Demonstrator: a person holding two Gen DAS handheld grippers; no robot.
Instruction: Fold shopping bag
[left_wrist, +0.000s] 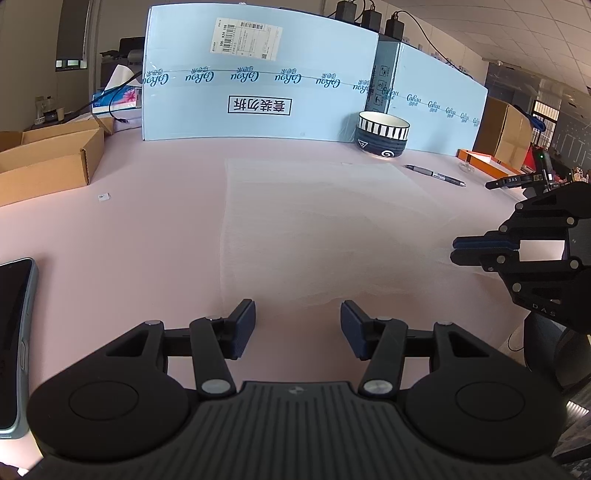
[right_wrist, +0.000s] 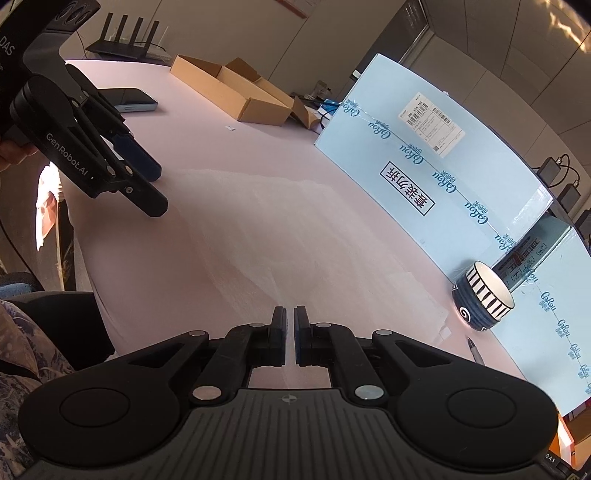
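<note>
Lying flat and spread across the pink surface (left_wrist: 155, 221), the translucent shopping bag (left_wrist: 325, 221) is showing no crisp fold, which fits either an unfolded bag or one flattened mid-fold. The left gripper (left_wrist: 297, 325) is hovering at its near edge, fingers apart and empty; the right gripper (right_wrist: 290, 334) is hovering with fingers nearly closed, a narrow gap showing, nothing visibly pinched.

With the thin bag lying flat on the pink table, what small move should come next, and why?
Probably lower the left tongs onto the near edge of the bag and close. The bag lies flat and unfolded, the left tongs are wide open just before that edge, and the right tongs look almost shut at the bag's right side, though whether they pinch it is unclear.
</note>
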